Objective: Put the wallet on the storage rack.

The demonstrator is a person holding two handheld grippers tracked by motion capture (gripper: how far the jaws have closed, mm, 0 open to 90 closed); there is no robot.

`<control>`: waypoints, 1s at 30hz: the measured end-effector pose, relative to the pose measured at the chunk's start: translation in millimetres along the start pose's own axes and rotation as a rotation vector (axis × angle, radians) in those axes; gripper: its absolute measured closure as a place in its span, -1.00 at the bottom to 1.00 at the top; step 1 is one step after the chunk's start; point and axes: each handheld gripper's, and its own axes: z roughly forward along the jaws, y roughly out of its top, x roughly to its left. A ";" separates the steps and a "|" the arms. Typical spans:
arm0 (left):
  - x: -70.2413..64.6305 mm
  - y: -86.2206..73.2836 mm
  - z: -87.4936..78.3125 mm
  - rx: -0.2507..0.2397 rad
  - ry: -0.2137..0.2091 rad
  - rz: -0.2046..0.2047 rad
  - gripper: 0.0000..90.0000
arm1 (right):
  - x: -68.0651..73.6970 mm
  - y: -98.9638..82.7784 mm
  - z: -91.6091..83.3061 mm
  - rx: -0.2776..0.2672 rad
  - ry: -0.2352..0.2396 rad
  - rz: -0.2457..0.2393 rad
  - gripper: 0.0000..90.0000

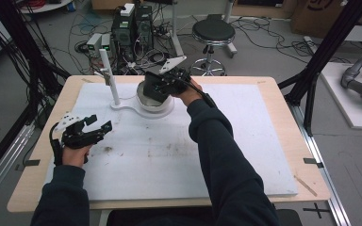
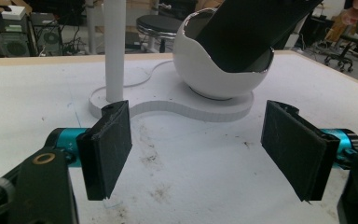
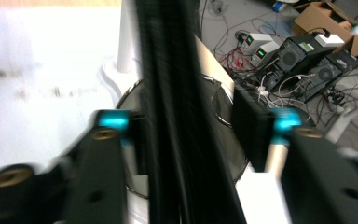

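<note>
Right tongs [image 1: 158, 89] released, black slab [image 2: 247, 32] in white bowl [image 2: 200, 70]; left tongs [image 2: 198, 154] agape.

You wear dark navy long sleeves [image 1: 226, 155] down to both wrists, and each black gripper, left gripper [image 1: 96, 126] and right gripper [image 1: 162, 84], carries a pale grey three-cornered plate [image 1: 67, 120] on top, teal collars [image 2: 67, 138] behind flat black pads [image 2: 109, 149], brass-coloured pivot bushings [image 2: 43, 158] and a black cable.

The high view looks forward and down over my counter [image 1: 264, 141]. My left tool's camera sits low, facing the white bowl [image 2: 205, 70]; my right tool's camera hangs close above that bowl [image 3: 223, 107].
</note>
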 end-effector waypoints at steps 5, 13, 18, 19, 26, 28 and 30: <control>-0.9 0.0 0.4 0.003 -0.001 0.002 -0.46 | 2.0 1.7 -9.4 -0.047 0.032 0.026 0.05; -0.6 0.2 -0.2 0.002 0.003 -0.001 -0.46 | 9.4 -0.4 -10.8 -0.045 0.120 0.016 0.13; -0.2 0.3 -0.4 0.004 0.002 0.000 -0.46 | 14.8 -1.1 -8.9 -0.043 0.179 -0.006 0.13; 0.0 0.3 -0.7 0.005 0.002 0.000 -0.46 | 16.9 -1.2 -9.0 -0.037 0.189 -0.019 0.21; -0.4 0.2 -0.3 0.004 0.001 -0.001 -0.46 | 22.1 2.8 -17.7 -0.040 0.061 -0.222 0.72; 0.0 0.1 -0.2 0.004 0.001 -0.004 -0.46 | 18.3 3.2 -20.7 -0.048 0.018 -0.227 0.73; 0.2 0.1 -0.3 0.005 0.002 -0.005 -0.46 | 14.9 4.5 -23.8 -0.057 -0.029 -0.259 0.73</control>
